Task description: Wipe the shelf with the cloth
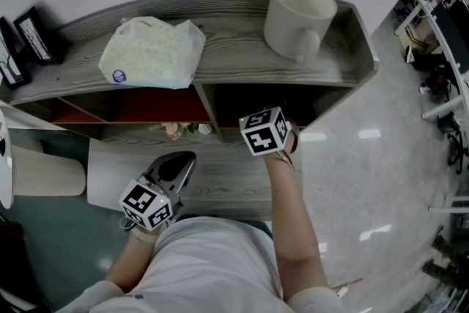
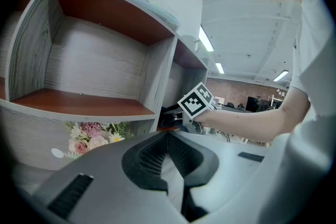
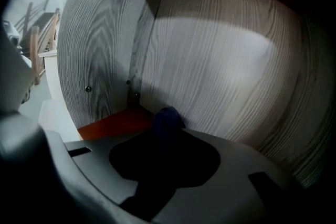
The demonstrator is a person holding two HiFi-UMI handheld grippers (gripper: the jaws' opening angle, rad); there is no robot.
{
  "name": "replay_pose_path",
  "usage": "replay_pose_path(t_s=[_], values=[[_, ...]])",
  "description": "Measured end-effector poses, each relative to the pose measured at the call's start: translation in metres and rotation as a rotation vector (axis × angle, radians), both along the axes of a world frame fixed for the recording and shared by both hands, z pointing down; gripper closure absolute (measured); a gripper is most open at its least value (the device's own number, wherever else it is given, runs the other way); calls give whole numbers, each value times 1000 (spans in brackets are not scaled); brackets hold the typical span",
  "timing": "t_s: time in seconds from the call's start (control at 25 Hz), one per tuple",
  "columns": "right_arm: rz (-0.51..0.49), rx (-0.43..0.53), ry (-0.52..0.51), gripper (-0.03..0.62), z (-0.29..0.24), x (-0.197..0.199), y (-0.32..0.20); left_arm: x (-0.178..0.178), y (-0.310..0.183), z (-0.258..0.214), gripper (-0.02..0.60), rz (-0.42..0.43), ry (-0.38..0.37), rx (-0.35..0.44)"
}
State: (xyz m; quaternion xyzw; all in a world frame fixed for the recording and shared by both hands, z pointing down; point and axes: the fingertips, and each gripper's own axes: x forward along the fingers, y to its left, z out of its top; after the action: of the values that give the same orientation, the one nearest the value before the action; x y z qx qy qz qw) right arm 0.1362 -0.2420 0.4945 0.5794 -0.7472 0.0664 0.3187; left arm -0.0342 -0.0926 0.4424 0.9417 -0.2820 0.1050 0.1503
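The grey wood-grain shelf unit (image 1: 242,48) has red-brown boards inside. My right gripper (image 3: 166,129) reaches into the right compartment, and in the head view only its marker cube (image 1: 264,130) shows at the opening. It is shut on a dark blue cloth (image 3: 167,117), which sits low by the back corner, just above the red-brown board (image 3: 113,123). My left gripper (image 1: 178,166) hangs in front of the lower left part of the unit, shut with nothing in it. It faces the bare left compartment (image 2: 100,65).
On top of the unit stand a white mug (image 1: 297,17), a white plastic bag (image 1: 152,51) and dark picture frames (image 1: 33,33). Artificial flowers (image 2: 90,135) lie under the left compartment. Shiny floor and office furniture (image 1: 440,48) are to the right.
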Motion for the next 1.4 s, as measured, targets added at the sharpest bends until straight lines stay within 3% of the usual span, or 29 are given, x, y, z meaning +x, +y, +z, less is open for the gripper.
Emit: replay_pose_path(t_s=[0.48,0.84,0.96,1.12,1.4], values=[[-140,-85,-117,499,2,-65,0,-4,0,-2,566,-18,0,6],[-118,-162,-340,500,-5,-79,-4,-9,-2,-3,566,-39,4,9],[-74,-183,-537,502,-14,-77,-8,-9,-2,-3,566,-39,6,8],[-20,-183,-951,508,-34,-78,-8,-10,-3,-4,566,-42,12,11],[7,-133,-1287,508,-50,-79,-5,-7,-1,-5,566,-30,0,14]])
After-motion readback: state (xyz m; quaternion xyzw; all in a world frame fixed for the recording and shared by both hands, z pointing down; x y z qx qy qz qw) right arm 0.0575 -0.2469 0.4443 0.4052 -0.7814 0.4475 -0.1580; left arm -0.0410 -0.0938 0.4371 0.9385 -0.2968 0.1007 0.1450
